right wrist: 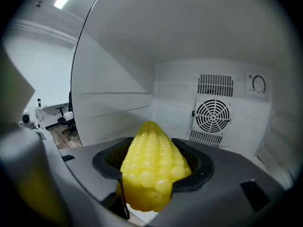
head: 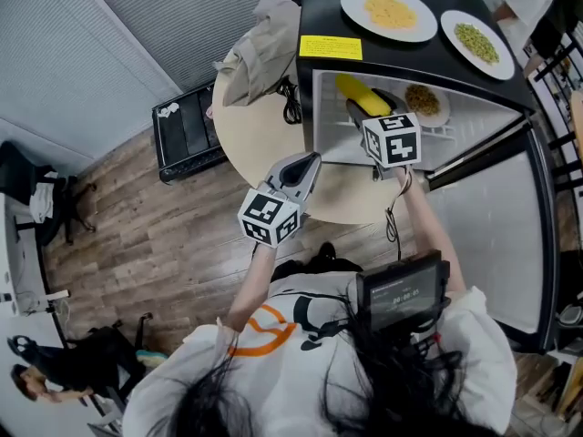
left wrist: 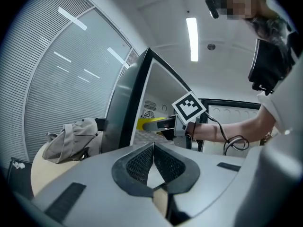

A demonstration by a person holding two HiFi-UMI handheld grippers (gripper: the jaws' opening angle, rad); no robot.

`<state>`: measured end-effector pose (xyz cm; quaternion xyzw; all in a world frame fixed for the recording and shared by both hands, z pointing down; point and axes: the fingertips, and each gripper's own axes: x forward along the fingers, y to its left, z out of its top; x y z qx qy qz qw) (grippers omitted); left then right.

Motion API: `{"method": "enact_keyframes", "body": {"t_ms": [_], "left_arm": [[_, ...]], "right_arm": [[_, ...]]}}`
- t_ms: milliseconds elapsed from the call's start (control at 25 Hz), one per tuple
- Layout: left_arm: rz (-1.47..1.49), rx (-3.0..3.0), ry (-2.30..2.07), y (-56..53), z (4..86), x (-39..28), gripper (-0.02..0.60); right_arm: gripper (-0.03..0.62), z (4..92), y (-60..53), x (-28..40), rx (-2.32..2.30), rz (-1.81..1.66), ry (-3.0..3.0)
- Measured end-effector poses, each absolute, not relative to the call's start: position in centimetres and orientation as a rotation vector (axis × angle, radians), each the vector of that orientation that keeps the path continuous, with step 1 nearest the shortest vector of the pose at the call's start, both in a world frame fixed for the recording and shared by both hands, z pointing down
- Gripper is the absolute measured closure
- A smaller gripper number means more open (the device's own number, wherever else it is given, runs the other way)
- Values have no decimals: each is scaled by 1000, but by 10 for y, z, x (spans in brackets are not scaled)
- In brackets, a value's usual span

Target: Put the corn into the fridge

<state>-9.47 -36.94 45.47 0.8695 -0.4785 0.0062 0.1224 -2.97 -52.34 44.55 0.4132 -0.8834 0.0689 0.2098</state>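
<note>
A yellow corn cob (right wrist: 152, 167) is clamped between the jaws of my right gripper (right wrist: 154, 162), which is shut on it. In the head view the corn (head: 362, 96) and right gripper (head: 364, 109) reach into the open black mini fridge (head: 401, 53). From the left gripper view, the corn (left wrist: 146, 124) shows inside the fridge (left wrist: 124, 112) opening. My left gripper (left wrist: 153, 162) is shut with nothing between its pads; it hangs over the round table (head: 264, 130), left of the fridge (head: 291, 178).
A plate of brown food (head: 424, 101) sits inside the fridge. Two plates, one with yellow food (head: 389, 12) and one with green beans (head: 476, 42), stand on its top. The fridge door (head: 496, 235) hangs open at right. A grey bag (head: 260, 48) lies on the table.
</note>
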Motion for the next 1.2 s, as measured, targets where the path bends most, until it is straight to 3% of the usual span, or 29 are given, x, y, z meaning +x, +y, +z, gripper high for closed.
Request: {"method": "enact_keyframes", "body": {"t_ms": [1200], "left_arm": [[48,2522,-1406,-361,458,-110,571]], "right_arm": [[318,475,-546,-37,1057,100,-2297]]}}
